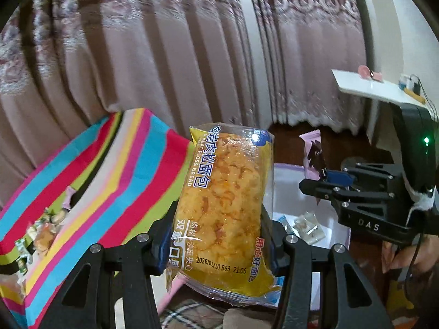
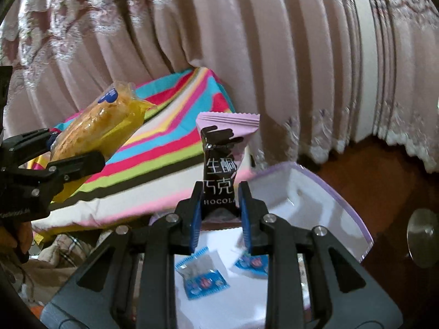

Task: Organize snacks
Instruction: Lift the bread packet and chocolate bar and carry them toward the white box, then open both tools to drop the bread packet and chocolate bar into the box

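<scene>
Left wrist view: meat floss bread (image 1: pixel 219 208), one piece, golden and flaky inside a clear and yellow wrapper with blue lettering, clamped upright in the left gripper (image 1: pixel 216 235), held above the striped cloth (image 1: pixel 115 170). Right wrist view: chocolate bar (image 2: pixel 222 164), lilac wrapper with dark brown panel and white characters, pinched upright by the right gripper (image 2: pixel 221 216) over the white bin (image 2: pixel 323 192), which contains small blue packets (image 2: pixel 203 277).
</scene>
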`<state>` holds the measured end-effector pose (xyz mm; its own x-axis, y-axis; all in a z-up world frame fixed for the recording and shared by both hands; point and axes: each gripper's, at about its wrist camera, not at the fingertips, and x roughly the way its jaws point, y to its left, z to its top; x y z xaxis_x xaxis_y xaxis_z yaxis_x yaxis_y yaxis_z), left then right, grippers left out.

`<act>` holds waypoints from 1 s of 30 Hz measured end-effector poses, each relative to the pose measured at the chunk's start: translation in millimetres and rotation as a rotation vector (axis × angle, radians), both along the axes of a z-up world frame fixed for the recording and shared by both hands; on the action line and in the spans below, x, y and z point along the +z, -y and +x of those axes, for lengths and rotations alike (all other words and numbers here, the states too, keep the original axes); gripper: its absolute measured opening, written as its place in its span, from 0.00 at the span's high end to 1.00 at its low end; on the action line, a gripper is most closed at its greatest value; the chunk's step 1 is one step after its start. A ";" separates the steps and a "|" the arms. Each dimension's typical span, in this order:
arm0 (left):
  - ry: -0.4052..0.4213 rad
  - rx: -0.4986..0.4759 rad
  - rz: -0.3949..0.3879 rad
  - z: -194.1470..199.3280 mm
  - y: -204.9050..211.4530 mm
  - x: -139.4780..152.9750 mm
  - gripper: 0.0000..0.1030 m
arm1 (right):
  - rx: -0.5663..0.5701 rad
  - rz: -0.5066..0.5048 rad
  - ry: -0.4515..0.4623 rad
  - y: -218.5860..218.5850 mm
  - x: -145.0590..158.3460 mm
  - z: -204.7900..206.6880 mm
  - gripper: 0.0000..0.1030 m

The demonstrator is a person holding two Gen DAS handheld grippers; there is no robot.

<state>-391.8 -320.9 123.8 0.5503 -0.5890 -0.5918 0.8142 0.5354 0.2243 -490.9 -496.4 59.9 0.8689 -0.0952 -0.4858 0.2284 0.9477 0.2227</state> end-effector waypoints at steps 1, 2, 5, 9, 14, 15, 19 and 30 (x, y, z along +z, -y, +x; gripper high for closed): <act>0.000 -0.009 0.012 -1.3 3.9 -3.0 0.49 | -0.008 0.007 -0.006 2.7 -3.1 -1.5 0.72; -0.001 -0.018 0.023 -2.1 7.1 -5.0 0.49 | -0.014 0.017 -0.018 6.0 -7.0 -3.5 0.72; -0.004 -0.049 0.061 -6.7 16.9 -13.7 0.49 | -0.031 0.029 -0.048 11.5 -16.1 -5.6 0.72; -0.014 -0.079 0.102 -6.9 26.3 -26.2 0.49 | -0.048 0.042 -0.072 18.1 -25.7 -6.6 0.72; -0.043 -0.104 0.136 -5.6 34.1 -38.5 0.49 | -0.062 0.047 -0.094 22.9 -30.7 -5.1 0.72; -0.046 -0.108 0.139 -5.1 35.1 -39.9 0.49 | -0.064 0.046 -0.099 23.3 -31.4 -4.9 0.72; -0.055 -0.127 0.149 -5.1 37.7 -48.0 0.49 | -0.067 0.037 -0.126 23.3 -35.2 -3.0 0.72; -0.145 -0.141 0.130 17.7 36.2 -73.1 0.49 | -0.088 0.018 -0.217 25.3 -42.4 7.7 0.72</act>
